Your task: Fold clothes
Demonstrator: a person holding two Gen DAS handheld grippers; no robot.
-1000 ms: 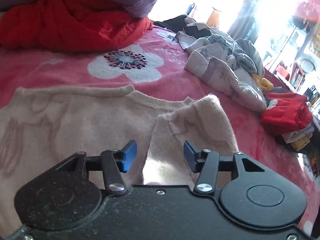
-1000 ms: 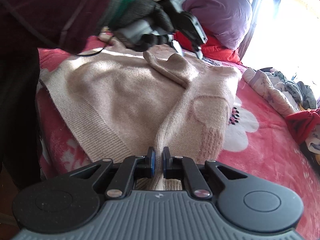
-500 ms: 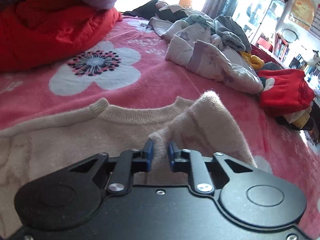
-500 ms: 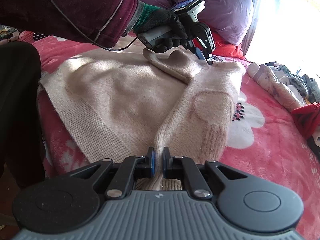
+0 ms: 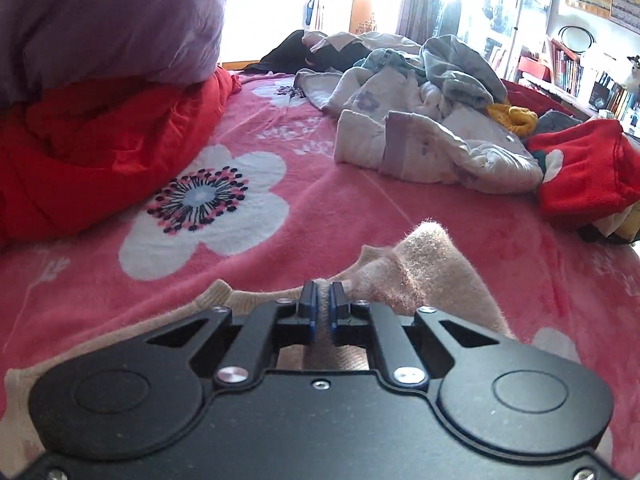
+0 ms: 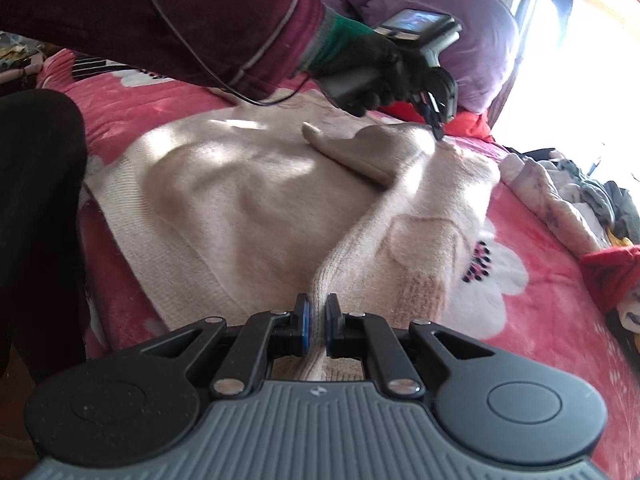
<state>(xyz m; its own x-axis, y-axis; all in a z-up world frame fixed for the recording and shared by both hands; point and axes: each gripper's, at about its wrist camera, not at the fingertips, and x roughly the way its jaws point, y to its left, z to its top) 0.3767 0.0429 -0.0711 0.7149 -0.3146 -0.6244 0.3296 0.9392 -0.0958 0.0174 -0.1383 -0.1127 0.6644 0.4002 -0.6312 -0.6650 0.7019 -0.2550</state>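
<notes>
**Left tongs now clamped at sweater shoulder**

Shut since a second ago: left tongs (image 5: pixel 320 304), pinching cream sweater (image 6: pixel 248 208) by neckline. Right tongs (image 6: pixel 314 322) clamped on sleeve cuff, nearer the hem. Sweater flat on bed (image 5: pixel 320 216); sleeve's long axis running between both tongs.

Window (image 5: pixel 320 4) backlight blown out in both views — glare washes the top right (fisheye bends edges), sun patches and soft shadows across sweater (image 6: pixel 248 200).
</notes>
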